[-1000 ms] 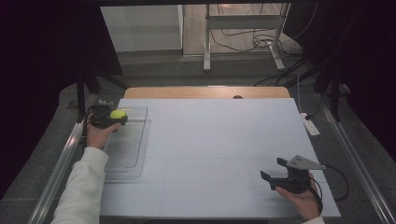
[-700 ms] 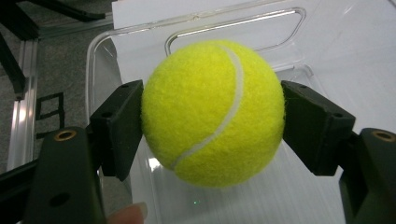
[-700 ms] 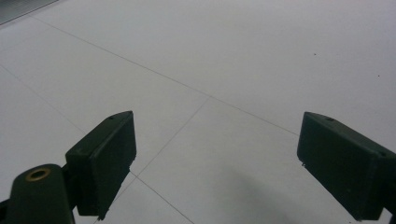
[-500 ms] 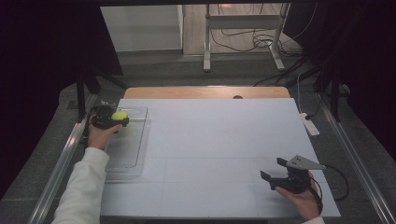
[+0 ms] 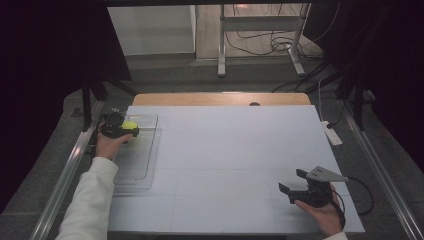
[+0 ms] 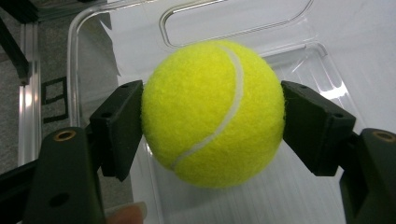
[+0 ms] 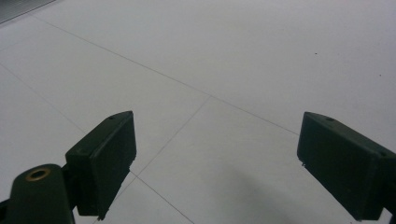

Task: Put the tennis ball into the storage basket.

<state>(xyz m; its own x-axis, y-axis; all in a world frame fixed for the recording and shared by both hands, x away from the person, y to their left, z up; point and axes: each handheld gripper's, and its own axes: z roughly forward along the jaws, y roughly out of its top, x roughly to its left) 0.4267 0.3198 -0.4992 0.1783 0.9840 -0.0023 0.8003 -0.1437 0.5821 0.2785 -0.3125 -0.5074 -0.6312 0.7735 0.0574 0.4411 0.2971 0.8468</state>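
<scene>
The fuzzy yellow-green tennis ball with a white curved seam sits clamped between the two black jaws of the left tool, one pad pressing its flank at 9 o'clock and the other at 3 o'clock in the left gripper view. The ball hangs above the far end of a clear plastic rectangular tray, whose rounded transparent rim and moulded handle slot show behind it at 12 o'clock. In the left gripper view the tray floor shows beneath the ball; whether the ball touches it cannot be told.

In the high view the tray lies along the 9 o'clock edge of the white table, and the ball and left tool are over the tray's end toward 12 o'clock. The person's left hand wraps the tool's body, a white sleeve running back toward 6 o'clock.

Well apart, near the table's corner at about 4 o'clock, the right tool rests low in the person's right hand, a grey three-cornered plate on top. Its black jaws stand wide apart with nothing between them; in the right gripper view bare white table surface crossed by thin seam lines lies between the pads.
</scene>
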